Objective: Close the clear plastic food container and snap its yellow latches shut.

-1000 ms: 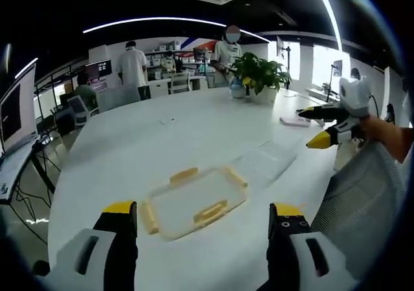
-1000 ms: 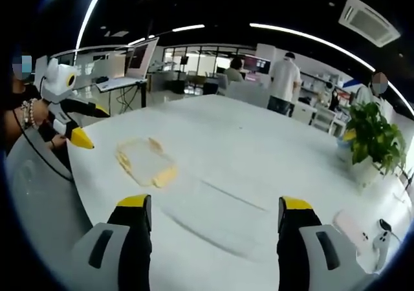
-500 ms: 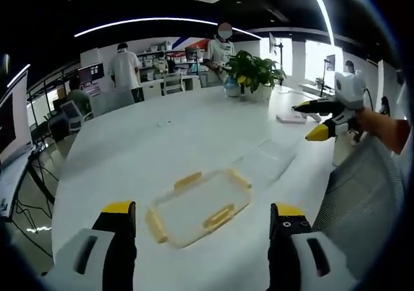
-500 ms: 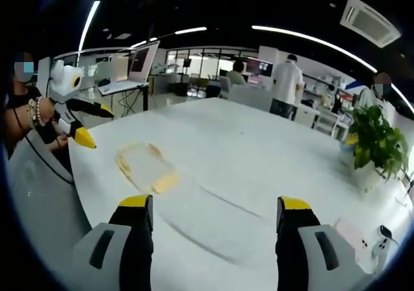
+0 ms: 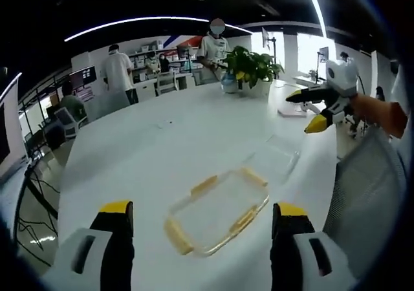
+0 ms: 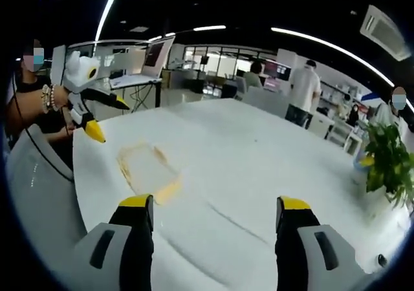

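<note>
Now left gripper (image 5: 202, 216) nearer lid (image 5: 217, 210); jaws apart.

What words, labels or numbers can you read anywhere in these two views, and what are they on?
None can be read.
The clear lid with yellow latches and the clear container base on the white table show no label.
The monitors at the back of the room are too small and blurred to read.

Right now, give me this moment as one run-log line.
left gripper: open, empty | right gripper: open, empty | clear container base: on white table, yellow latches unlatched | clear lid: beside base, not fitted
</note>
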Demonstrator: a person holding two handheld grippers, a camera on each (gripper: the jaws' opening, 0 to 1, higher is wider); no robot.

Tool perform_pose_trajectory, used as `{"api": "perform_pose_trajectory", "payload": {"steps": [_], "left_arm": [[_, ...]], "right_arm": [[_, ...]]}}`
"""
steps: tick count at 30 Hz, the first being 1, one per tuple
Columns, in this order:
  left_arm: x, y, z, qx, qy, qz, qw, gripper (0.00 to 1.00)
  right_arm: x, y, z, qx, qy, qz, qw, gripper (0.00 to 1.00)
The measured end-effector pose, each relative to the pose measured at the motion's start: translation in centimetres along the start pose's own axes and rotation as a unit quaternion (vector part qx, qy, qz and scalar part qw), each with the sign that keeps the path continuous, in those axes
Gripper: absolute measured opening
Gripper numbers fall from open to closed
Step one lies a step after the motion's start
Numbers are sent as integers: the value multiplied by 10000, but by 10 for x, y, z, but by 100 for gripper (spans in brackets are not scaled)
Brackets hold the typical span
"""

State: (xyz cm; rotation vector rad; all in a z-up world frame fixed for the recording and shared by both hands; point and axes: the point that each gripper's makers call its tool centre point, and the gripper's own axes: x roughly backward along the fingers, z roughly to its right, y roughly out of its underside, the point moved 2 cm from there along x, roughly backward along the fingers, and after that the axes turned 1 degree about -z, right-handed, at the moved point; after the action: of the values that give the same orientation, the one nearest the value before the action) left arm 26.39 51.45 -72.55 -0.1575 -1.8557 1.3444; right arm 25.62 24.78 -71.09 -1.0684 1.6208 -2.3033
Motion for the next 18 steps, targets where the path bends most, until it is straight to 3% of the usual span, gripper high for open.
{"api": "perform_pose_trajectory", "payload": {"steps": [3, 12, 18], "left_arm": [[-3, 1, -5, -183, 115, -45, 9998, 97], [-8, 6, -24, -594, 344, -451, 9966, 96], [-12, 20, -26, -1258, 867, -973, 9835, 99]], "right_arm": [[-8, -2, -3, 219, -167, -91, 9996, 74], [-27, -15, -5, 487, -405, -100, 9979, 74], [-38, -24, -15, 641, -840, -62, 9944, 80]]}}
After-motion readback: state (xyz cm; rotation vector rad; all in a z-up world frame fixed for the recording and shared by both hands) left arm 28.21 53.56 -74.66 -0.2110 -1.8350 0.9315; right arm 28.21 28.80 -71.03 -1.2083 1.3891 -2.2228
